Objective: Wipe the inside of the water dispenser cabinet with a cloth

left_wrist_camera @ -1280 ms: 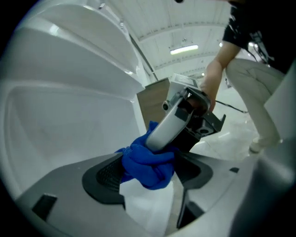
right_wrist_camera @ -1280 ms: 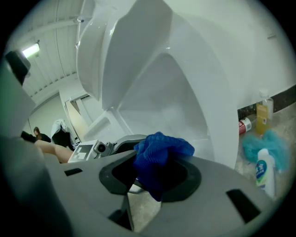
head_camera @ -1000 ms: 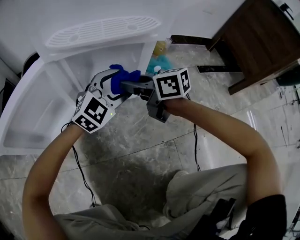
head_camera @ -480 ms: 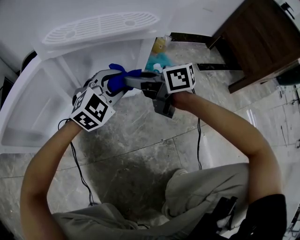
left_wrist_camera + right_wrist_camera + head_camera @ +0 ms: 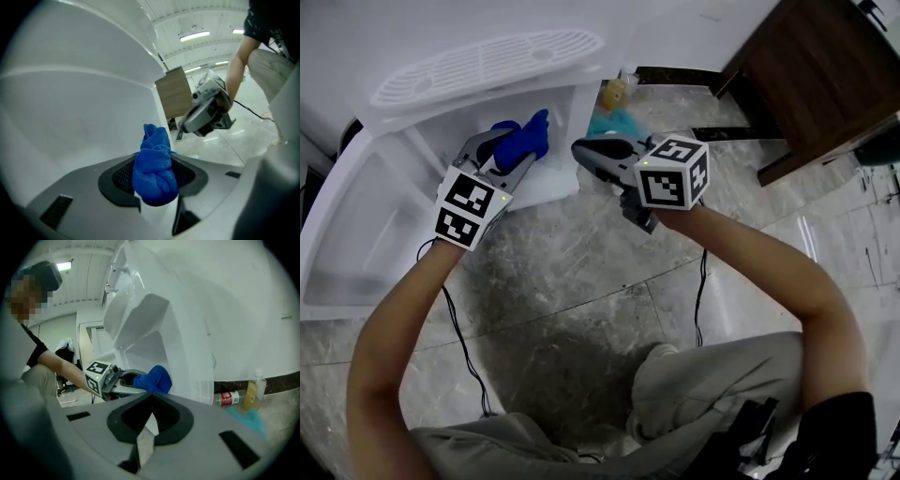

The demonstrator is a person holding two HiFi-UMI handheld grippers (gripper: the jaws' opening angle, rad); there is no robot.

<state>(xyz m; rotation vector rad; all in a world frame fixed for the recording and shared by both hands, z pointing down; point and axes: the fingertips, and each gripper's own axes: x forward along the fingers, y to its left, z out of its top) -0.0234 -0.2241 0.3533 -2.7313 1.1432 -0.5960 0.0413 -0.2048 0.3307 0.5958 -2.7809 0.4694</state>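
A bunched blue cloth (image 5: 521,139) (image 5: 154,168) (image 5: 153,379) sticks out from between the jaws of my left gripper (image 5: 508,155) (image 5: 154,187). Those jaws are closing and the pads press on the cloth. The cloth sits at the open mouth of the white water dispenser cabinet (image 5: 555,183), just under its top edge. My right gripper (image 5: 581,147) (image 5: 151,401) is shut with nothing between its pads. It hangs to the right of the cloth, apart from it, in front of the cabinet's right wall. The cabinet's inner walls (image 5: 79,117) are plain white.
The cabinet door (image 5: 356,234) stands swung open at the left. A white drip grille (image 5: 487,61) lies on the dispenser above. Bottles (image 5: 228,398) and a teal thing (image 5: 614,122) sit on the floor at the right, beside a brown wooden cabinet (image 5: 825,75). Cables trail over the marble floor.
Both grippers were on the cloth a second ago. The right gripper has let go, shut and drawn off to the right. The left has carried the cloth up and left into the cabinet mouth.
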